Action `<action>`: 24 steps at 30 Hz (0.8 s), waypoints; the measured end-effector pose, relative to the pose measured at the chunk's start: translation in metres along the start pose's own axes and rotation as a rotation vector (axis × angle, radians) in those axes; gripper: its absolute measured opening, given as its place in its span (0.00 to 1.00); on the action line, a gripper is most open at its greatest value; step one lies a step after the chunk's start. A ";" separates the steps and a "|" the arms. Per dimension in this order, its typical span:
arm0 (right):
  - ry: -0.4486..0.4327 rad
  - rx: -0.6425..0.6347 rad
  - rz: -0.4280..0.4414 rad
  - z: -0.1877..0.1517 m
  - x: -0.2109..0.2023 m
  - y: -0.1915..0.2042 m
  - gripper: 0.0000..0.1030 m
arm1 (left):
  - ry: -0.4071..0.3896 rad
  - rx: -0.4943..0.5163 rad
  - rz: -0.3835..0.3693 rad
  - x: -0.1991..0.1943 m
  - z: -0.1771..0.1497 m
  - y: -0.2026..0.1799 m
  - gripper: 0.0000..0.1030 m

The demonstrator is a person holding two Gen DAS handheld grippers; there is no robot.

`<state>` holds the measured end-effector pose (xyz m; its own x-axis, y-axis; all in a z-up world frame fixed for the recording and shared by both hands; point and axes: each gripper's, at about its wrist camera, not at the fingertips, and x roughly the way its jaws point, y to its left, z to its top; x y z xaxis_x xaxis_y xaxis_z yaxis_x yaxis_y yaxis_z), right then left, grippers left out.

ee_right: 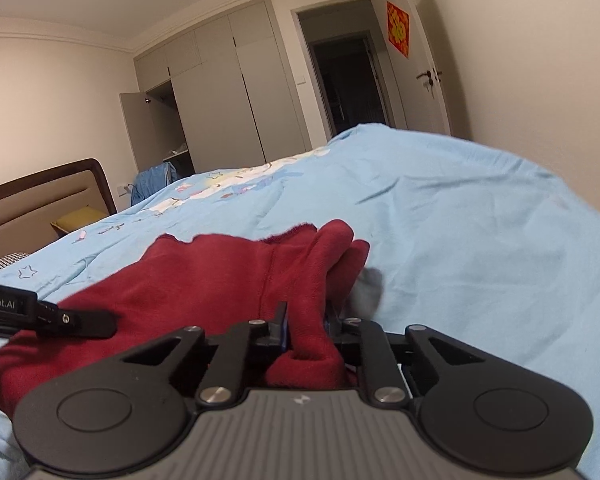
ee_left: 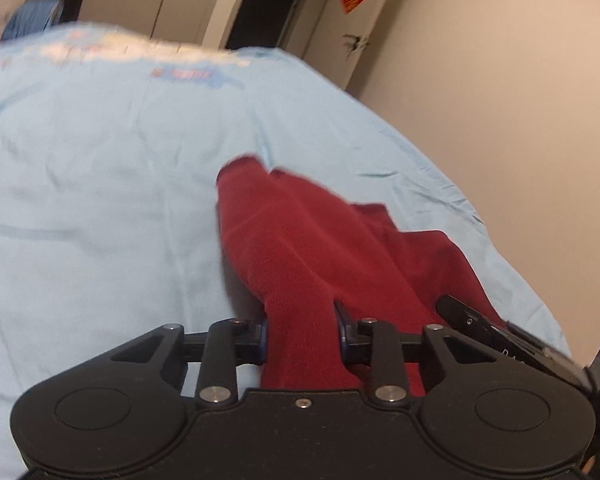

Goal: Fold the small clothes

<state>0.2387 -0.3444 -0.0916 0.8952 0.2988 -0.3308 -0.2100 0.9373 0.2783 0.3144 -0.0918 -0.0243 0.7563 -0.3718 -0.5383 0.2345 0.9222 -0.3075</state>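
A small dark red garment lies on a light blue bedsheet. My left gripper is shut on a bunched edge of it, and the cloth runs forward from between the fingers. In the right wrist view the same red garment spreads to the left, and my right gripper is shut on another bunched edge. The other gripper's black body shows at the left, resting over the cloth. In the left wrist view the right gripper's body pokes in from the right.
The blue sheet covers a bed with a printed band near its far side. A brown headboard is at the left, with a wardrobe, a dark doorway and a door with a red poster behind.
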 end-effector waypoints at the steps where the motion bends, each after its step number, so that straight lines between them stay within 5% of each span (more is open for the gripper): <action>1: -0.011 -0.009 0.000 0.003 -0.002 0.004 0.16 | -0.017 0.027 0.000 -0.004 0.003 -0.003 0.29; 7: -0.065 -0.098 0.037 0.024 0.000 0.036 0.16 | -0.110 0.133 0.039 -0.028 0.025 -0.006 0.28; 16: -0.080 -0.228 0.152 0.056 0.066 0.107 0.16 | -0.237 0.212 0.258 -0.049 0.053 0.031 0.28; 24: 0.059 -0.322 0.166 0.033 0.134 0.137 0.16 | -0.135 0.131 0.366 -0.024 0.039 0.076 0.29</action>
<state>0.3429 -0.1825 -0.0678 0.8164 0.4526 -0.3586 -0.4718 0.8809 0.0376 0.3379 -0.0082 -0.0042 0.8753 -0.0071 -0.4836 0.0039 1.0000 -0.0076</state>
